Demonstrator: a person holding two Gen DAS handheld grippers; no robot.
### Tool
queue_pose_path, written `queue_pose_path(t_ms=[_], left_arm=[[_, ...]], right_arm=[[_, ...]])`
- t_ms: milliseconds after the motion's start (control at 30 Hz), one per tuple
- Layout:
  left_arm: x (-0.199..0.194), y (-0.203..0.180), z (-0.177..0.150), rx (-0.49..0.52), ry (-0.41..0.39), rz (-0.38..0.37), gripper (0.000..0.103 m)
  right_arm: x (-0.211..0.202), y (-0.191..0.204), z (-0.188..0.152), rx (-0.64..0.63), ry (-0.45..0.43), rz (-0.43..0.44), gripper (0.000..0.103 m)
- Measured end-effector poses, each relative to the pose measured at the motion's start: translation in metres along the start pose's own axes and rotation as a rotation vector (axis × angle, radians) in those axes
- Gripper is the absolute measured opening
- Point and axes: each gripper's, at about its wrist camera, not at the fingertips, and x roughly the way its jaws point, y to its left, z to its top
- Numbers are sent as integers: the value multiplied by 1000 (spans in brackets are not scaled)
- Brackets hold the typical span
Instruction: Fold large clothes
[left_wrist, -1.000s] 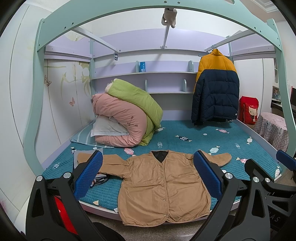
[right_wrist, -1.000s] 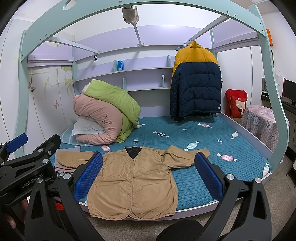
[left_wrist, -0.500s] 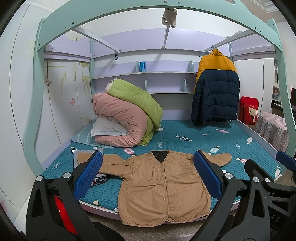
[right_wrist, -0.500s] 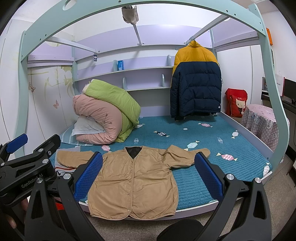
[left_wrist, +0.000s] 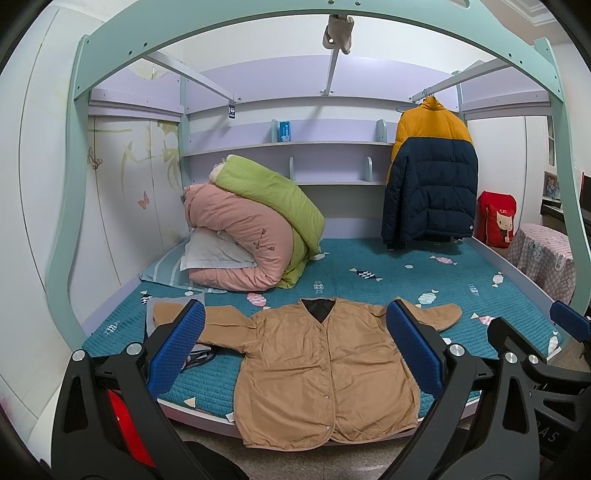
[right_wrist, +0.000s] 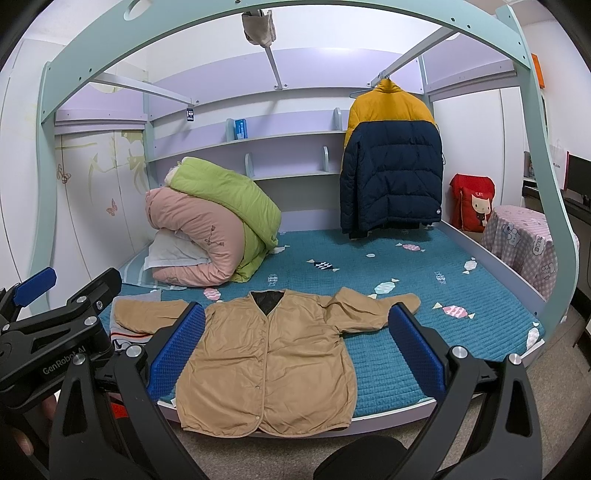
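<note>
Left gripper and right gripper both spread wide, holding nothing, touching nothing. Tan jacket lay flat, front up, on bed's near edge, hem overhanging.

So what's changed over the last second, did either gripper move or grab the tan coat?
Nothing visibly changed. The left gripper and right gripper hang open in front of the bed, holding nothing. The coat lies flat and buttoned at the bed's near edge, sleeves spread, exactly as before.
</note>
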Motion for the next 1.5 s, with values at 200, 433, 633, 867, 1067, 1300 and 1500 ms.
queue_pose_path(t_ms=[200, 433, 633, 867, 1067, 1300, 1500], left_arm=[[1, -2, 1, 1, -3, 2, 98], [1, 3, 2, 3, -4, 2, 98], [-2, 6, 2, 2, -11, 11, 98], [-17, 12, -1, 1, -26, 23, 98], [-24, 23, 0, 12, -26, 36, 98], [-10, 39, 3, -6, 2, 28, 98], [33, 59, 1, -52, 66, 19, 98]], right_arm=[[1, 3, -4, -4, -6, -1, 96], [1, 6, -6, -2, -5, 0, 96], [-6, 7, -4, 3, -6, 14, 96], [-20, 10, -3, -2, -24, 29, 96], [-19, 16, 3, -13, -26, 39, 96], [-4, 27, 13, -27, -8, 37, 96], [33, 42, 17, -62, 33, 44, 96]])
